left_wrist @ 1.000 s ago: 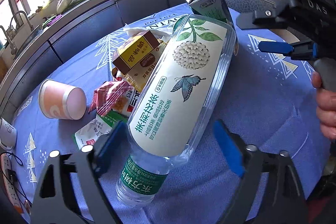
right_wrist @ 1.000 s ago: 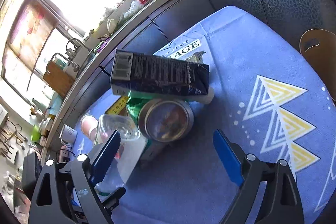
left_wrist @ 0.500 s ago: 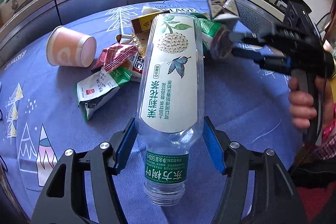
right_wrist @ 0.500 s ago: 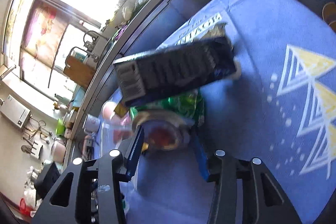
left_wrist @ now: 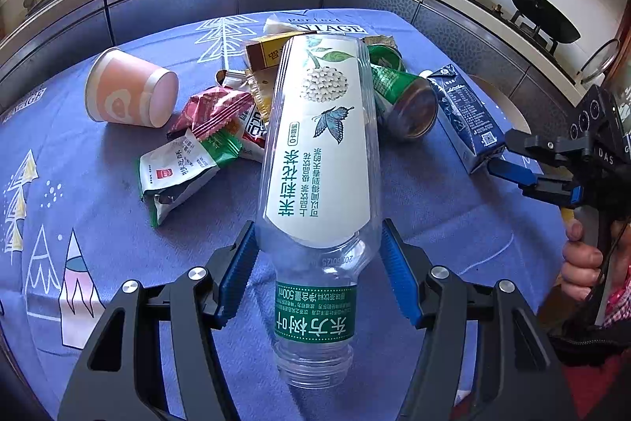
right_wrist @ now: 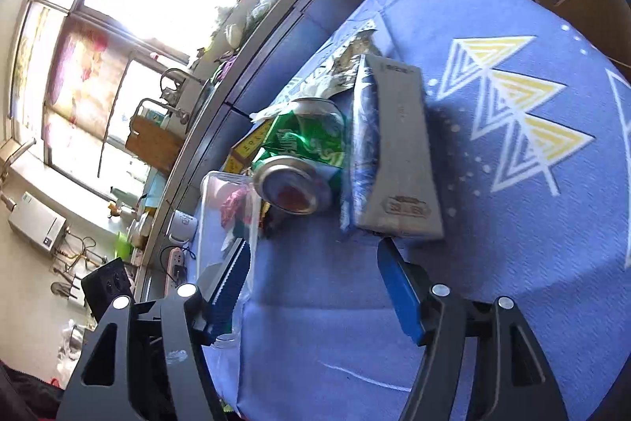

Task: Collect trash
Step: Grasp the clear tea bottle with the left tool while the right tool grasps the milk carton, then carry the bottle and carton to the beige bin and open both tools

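Desk (left_wrist: pixel 453 208): covered with a blue cloth printed with white and yellow triangle trees; all the trash lies on it in one loose pile near the middle.
Plastic bottle (left_wrist: pixel 321 160): clear and empty, with a white label showing a flower and a butterfly and a green band at the neck; no cap on it. Its neck points toward the left wrist camera and its base reaches into the pile.
Left gripper (left_wrist: pixel 318 263): its jaws are clenched on the plastic bottle at the shoulder, and the blue pads (left_wrist: pixel 240 263) press on both sides.
Right gripper (right_wrist: pixel 313 283): its jaws stand released with nothing between them; the tip of one blue finger is just beside the end of the milk carton.
Milk carton (right_wrist: pixel 394 160): dark blue, lying on its side at the right edge of the pile, beside the can.
Paper cup (left_wrist: pixel 130 93): pink and white, lying on its side, apart from the pile on the left.
Green can (left_wrist: pixel 406 97): dented, lying on its side between the bottle and the carton, with the open end toward the cameras.
Snack wrappers (left_wrist: pixel 197 152): one white and green, one red, touching each other to the left of the bottle.
Yellow box (left_wrist: pixel 268 56): partly hidden behind the bottle's base.
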Available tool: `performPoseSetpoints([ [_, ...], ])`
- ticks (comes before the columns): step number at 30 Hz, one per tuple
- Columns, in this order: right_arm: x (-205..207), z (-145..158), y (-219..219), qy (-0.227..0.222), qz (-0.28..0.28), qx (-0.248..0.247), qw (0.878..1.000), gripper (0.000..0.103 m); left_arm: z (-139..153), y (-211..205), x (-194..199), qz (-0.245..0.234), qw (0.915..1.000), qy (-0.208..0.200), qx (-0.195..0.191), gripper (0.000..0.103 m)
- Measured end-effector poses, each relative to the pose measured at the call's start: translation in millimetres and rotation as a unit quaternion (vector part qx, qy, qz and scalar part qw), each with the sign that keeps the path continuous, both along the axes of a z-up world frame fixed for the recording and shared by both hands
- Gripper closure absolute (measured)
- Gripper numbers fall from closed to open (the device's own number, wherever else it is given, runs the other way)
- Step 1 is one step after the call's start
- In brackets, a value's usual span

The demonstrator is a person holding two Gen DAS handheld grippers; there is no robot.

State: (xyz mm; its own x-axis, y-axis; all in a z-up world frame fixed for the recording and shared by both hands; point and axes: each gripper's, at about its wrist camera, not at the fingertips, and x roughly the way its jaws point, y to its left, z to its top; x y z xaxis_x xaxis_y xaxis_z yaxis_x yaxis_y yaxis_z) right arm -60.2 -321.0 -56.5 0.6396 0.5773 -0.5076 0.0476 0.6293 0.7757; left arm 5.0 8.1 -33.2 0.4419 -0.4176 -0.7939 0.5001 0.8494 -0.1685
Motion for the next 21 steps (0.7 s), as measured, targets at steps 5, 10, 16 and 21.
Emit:
performPoseSetpoints([
  [5,-18.0,4.4,-9.4,0.000,-0.014,-0.048,0.999,0.035,6.6,-6.5,-2.8,-0.010,0.9999,-0.001,-0.003,0.042],
  [10,-19.1,30.9,-12.0,-0.037,-0.054,-0.168,0.984,0.034,8.8,-17.3,7.4,0.001,1.0000,0.008,0.001,0.026],
  [16,15.4,24.5,1.3,-0.022,-0.053,-0.174,0.983,0.028,7.1,-41.3,16.7,0.004,0.9992,-0.013,0.039,0.032],
  [21,30.7,9.6,23.6,-0.011,-0.036,-0.225,0.974,0.024,5.1,-45.1,14.0,0.008,0.9981,-0.023,0.056,0.045],
])
